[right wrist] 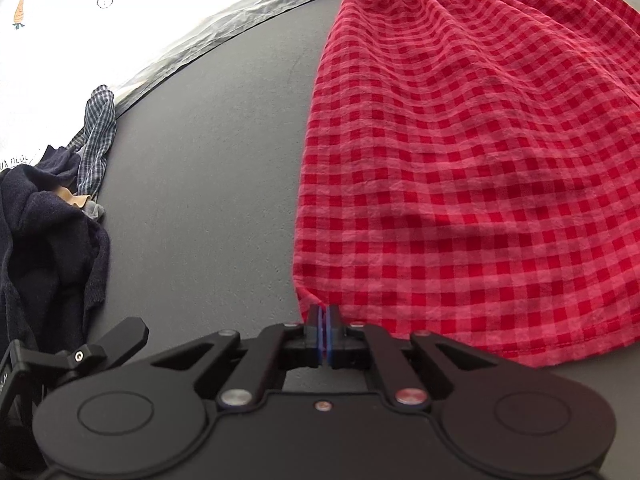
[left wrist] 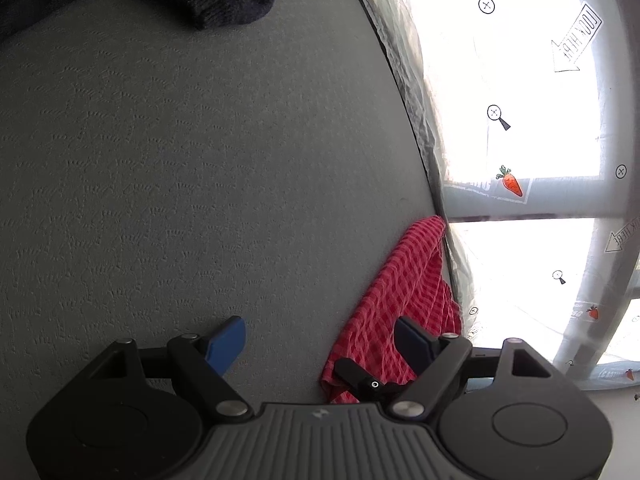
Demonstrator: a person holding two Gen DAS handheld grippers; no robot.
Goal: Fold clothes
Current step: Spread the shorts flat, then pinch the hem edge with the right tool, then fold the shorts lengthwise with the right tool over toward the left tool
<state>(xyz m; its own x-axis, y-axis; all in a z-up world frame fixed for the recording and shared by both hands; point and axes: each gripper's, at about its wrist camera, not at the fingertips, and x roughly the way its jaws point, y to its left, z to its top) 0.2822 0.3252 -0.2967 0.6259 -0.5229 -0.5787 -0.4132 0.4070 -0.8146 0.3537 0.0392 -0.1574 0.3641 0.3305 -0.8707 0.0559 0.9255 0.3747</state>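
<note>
A red gingham skirt [right wrist: 472, 160] lies spread flat on the grey tabletop [right wrist: 208, 184], its elastic waistband at the far end. My right gripper [right wrist: 323, 334] is shut on the near left hem corner of the skirt. In the left wrist view, a bunched part of the same red skirt [left wrist: 404, 304] lies by the table's right edge. My left gripper [left wrist: 320, 340] stands open above the grey table [left wrist: 200, 160]; its right finger [left wrist: 412, 344] overlaps the red cloth, and nothing is between the fingers.
A heap of dark navy garments [right wrist: 44, 248] with a blue checked cloth [right wrist: 98, 136] lies at the table's left side. Dark navy fabric [left wrist: 224, 0] also lies at the far end. Crinkled clear plastic [left wrist: 416, 92] lines the table edge beside a white printed sheet [left wrist: 520, 80].
</note>
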